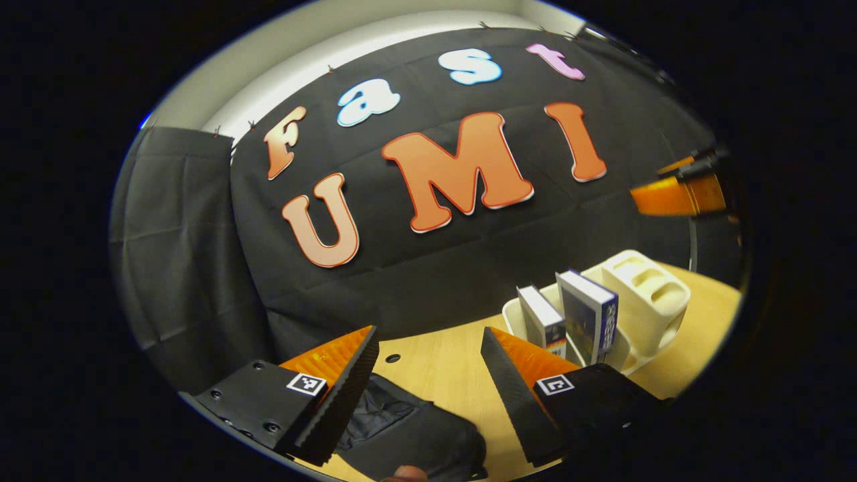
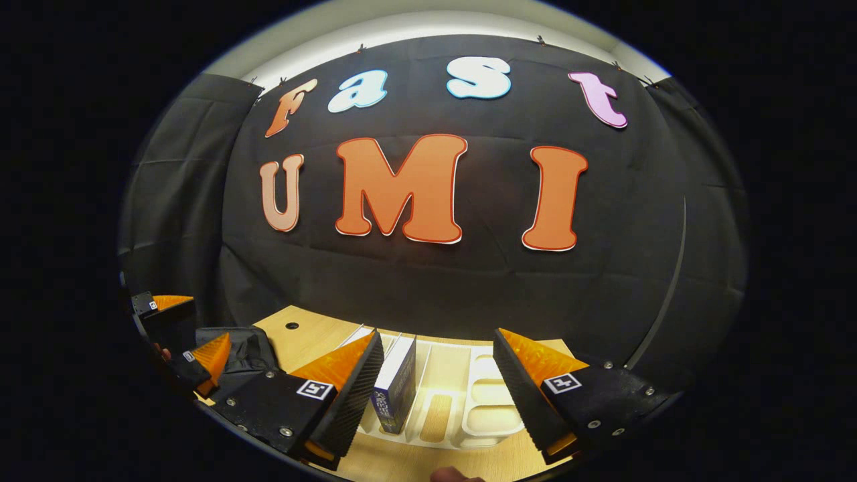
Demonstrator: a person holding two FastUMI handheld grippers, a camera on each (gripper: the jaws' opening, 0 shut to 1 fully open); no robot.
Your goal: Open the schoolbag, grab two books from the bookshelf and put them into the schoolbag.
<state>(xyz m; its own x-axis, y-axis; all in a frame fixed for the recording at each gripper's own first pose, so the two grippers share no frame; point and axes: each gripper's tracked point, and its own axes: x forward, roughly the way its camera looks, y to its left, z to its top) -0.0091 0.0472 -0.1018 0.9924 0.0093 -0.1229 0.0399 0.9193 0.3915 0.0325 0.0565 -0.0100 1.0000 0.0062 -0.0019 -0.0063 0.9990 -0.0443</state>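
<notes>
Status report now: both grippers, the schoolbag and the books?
Left gripper open above schoolbag. Right gripper open over bookshelf, blue book by its left finger. Both books in rack, nothing blocking.

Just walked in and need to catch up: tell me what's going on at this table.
A person holds a gripper in each hand over a wooden table. The left gripper hangs open above the black schoolbag, touching nothing. The right gripper hangs open in front of the white bookshelf, gripping nothing. Two books stand upright in that bookshelf, so neither has been taken out yet. Whether the schoolbag is already unzipped is hard to tell.
</notes>
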